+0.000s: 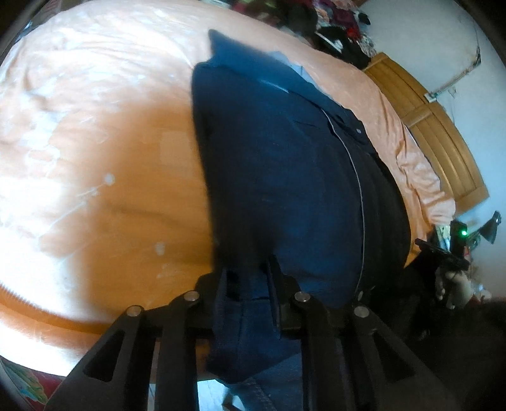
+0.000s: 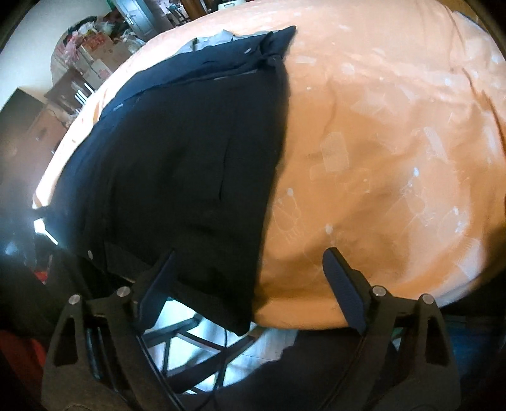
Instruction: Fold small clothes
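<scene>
A dark navy garment (image 1: 284,177) with a thin pale seam and small buttons lies on a peach bedsheet (image 1: 95,158). My left gripper (image 1: 249,278) is shut on the garment's near edge, and a fold of blue cloth hangs down between its fingers. In the right wrist view the same garment (image 2: 177,164) lies flat, its near corner hanging over the bed edge. My right gripper (image 2: 249,268) stands open above that corner, one finger over the cloth and the other over the bare sheet (image 2: 379,158). Nothing is between its pads.
A wooden headboard (image 1: 436,132) runs along the right of the left wrist view, with a heap of clothes (image 1: 332,22) beyond the bed. A hand (image 1: 452,284) holds the other gripper at far right. Boxes and furniture (image 2: 91,60) stand past the bed.
</scene>
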The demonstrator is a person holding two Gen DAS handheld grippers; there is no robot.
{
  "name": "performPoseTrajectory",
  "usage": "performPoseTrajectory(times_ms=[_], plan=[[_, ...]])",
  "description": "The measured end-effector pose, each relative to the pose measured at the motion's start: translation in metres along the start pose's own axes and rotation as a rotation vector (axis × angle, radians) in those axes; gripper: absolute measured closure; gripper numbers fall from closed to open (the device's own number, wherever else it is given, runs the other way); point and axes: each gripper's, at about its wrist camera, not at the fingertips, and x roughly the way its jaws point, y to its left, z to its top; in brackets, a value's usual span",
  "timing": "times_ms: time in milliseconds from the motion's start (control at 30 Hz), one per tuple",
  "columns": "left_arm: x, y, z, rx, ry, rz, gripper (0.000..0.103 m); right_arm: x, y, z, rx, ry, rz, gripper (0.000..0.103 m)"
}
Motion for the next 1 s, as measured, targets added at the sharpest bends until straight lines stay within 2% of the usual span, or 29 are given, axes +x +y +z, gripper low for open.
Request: performPoseTrajectory(times_ms=[67, 100, 200, 233, 367, 500, 600, 700, 767, 833, 867, 900, 1000], plan=[[-0.002, 0.000, 0.001, 0.003, 0.003, 0.005, 0.075, 0.004, 0.001, 0.002, 0.002, -0.004, 0.017, 0.016], [-0.002, 0.002, 0.001, -0.003, 0.000, 0.001, 0.075, 0.006, 0.001, 0.004, -0.003, -0.003, 0.027, 0.021], [-0.005, 0.004, 0.000, -0.015, -0.008, -0.002, 0.077, 0.005, 0.006, 0.010, -0.032, -0.012, 0.054, 0.044], [-0.005, 0.004, 0.000, -0.019, -0.009, -0.002, 0.077, 0.002, 0.008, 0.013, -0.044, -0.024, 0.043, 0.047], [-0.003, 0.003, 0.000, -0.023, -0.004, 0.007, 0.077, -0.007, 0.004, 0.028, -0.014, -0.094, 0.063, 0.047], [-0.003, 0.008, 0.001, -0.047, -0.003, -0.018, 0.077, 0.026, -0.017, 0.025, 0.090, 0.008, 0.162, 0.049], [-0.004, 0.012, 0.000, -0.066, -0.005, -0.041, 0.077, 0.028, -0.009, 0.008, 0.082, 0.060, 0.241, 0.052], [-0.004, 0.010, -0.001, -0.065, -0.005, -0.045, 0.077, 0.033, 0.004, -0.011, 0.020, 0.118, 0.227, 0.052], [-0.004, 0.010, -0.001, -0.074, -0.008, -0.056, 0.077, 0.033, 0.000, -0.011, 0.050, 0.105, 0.237, 0.059], [-0.008, 0.010, 0.002, -0.107, -0.031, -0.100, 0.079, 0.022, 0.003, -0.005, 0.077, 0.069, 0.264, 0.091], [-0.015, 0.009, 0.004, -0.139, -0.065, -0.157, 0.095, 0.012, 0.007, -0.002, 0.078, 0.040, 0.298, 0.094], [-0.023, 0.005, 0.008, -0.160, -0.106, -0.223, 0.093, -0.002, 0.012, 0.002, 0.082, 0.007, 0.350, 0.097], [-0.057, -0.020, 0.034, -0.143, -0.226, -0.331, 0.093, -0.042, 0.024, 0.022, 0.093, -0.097, 0.455, 0.099]])
